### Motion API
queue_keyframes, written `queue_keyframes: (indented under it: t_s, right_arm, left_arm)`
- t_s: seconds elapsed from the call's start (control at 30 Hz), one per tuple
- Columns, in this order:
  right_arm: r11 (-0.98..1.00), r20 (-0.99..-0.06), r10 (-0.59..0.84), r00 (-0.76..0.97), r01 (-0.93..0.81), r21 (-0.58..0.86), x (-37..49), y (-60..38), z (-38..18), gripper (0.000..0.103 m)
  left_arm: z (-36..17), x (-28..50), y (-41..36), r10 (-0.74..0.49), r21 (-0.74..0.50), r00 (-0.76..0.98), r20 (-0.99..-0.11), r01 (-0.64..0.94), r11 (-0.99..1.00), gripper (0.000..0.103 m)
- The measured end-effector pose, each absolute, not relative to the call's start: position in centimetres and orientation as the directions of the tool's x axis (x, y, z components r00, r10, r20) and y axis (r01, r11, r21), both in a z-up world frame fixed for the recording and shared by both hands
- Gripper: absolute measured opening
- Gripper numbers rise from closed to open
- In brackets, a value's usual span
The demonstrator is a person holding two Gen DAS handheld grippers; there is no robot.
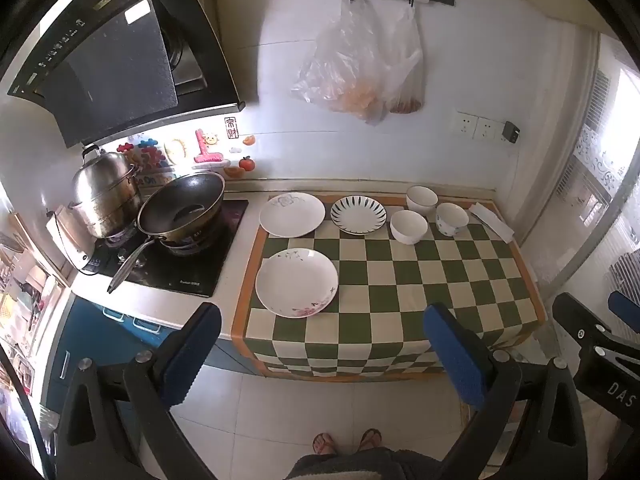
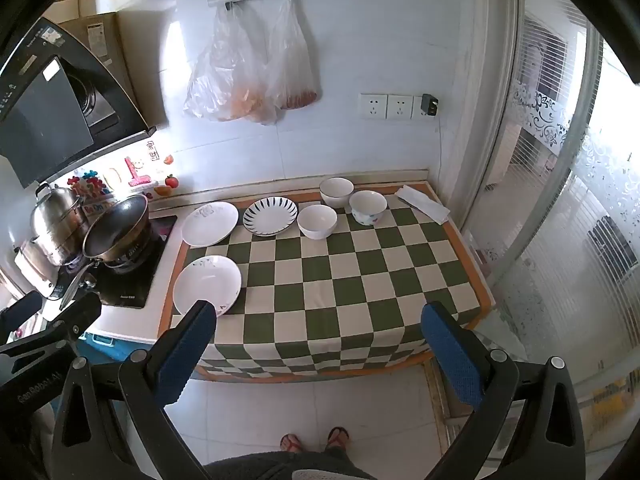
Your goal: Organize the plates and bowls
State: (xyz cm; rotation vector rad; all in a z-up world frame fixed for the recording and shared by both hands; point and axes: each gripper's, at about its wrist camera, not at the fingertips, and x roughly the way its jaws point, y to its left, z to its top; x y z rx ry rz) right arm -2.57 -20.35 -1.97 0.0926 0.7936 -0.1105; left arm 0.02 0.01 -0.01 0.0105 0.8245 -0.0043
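Both claws hang released and empty, held back off the tabletop [image 1: 400, 280] edge. The near flowered plate [image 1: 297, 282] lies ahead of the left claw [image 1: 320, 352], nearer to it than to the right claw [image 2: 318, 352]; the other plates and bowls [image 1: 409, 227] sit along the back.

White tiled wall [image 1: 460, 60] ahead of fingers, bags [image 1: 360, 68] hung on rail. Range hood [image 1: 112, 64] and stove [image 1: 176, 256] left. Checkered tabletop [image 1: 420, 280]. Bright window [image 2: 580, 160] right. Pale tile floor [image 1: 320, 408] below.
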Motion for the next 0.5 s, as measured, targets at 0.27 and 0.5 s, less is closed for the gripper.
queue_keyframes:
  t_s: [0.27,0.5]
  right_arm:
    - [0.991,-0.713,-0.069,0.698,0.133,0.035,-2.65,-20.13,-1.9,0.103]
    - [0.991,-0.714,-0.076,0.696,0.135,0.026,-2.61,-19.88,-1.7,0.103]
  left_arm:
    - [0.05,-0.05,-0.01,0.001,0.009,0.682,-0.731,0.007,1.0,0.103]
    - [0.12,-0.11,-0.04,0.002,0.01,0.683,-0.731,0.008,1.0,0.103]
